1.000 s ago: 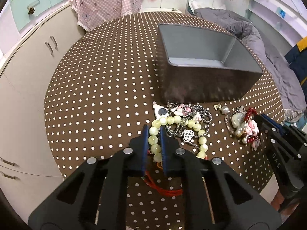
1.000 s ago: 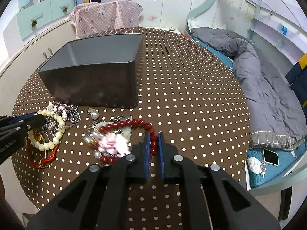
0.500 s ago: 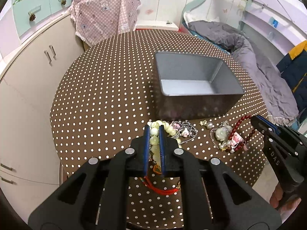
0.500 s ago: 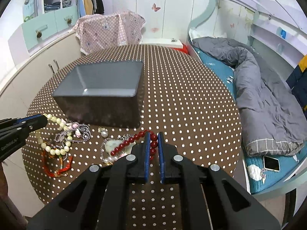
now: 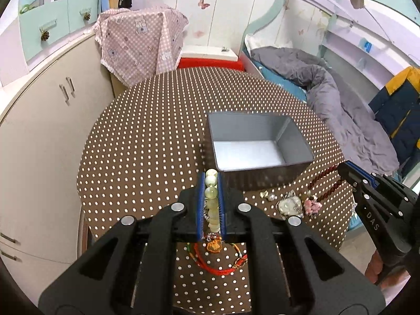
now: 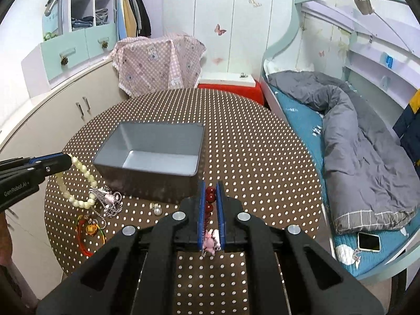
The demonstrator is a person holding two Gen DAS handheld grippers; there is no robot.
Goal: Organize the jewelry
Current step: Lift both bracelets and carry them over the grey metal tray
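I am carrying the pale bead strand clamped in my left gripper and the red bead strand clamped in my right gripper, lifting both high enough to clear the grey box rim.

"DAS" on right gripper; "GenRobot.AI" on left gripper.

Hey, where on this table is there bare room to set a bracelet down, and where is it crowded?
Bare dotted cloth lies left of the grey box, behind it toward the pink-covered chair, and to its right. The strip in front is crowded: silver chain, pearl earring, red cord bracelet. The box itself is empty.
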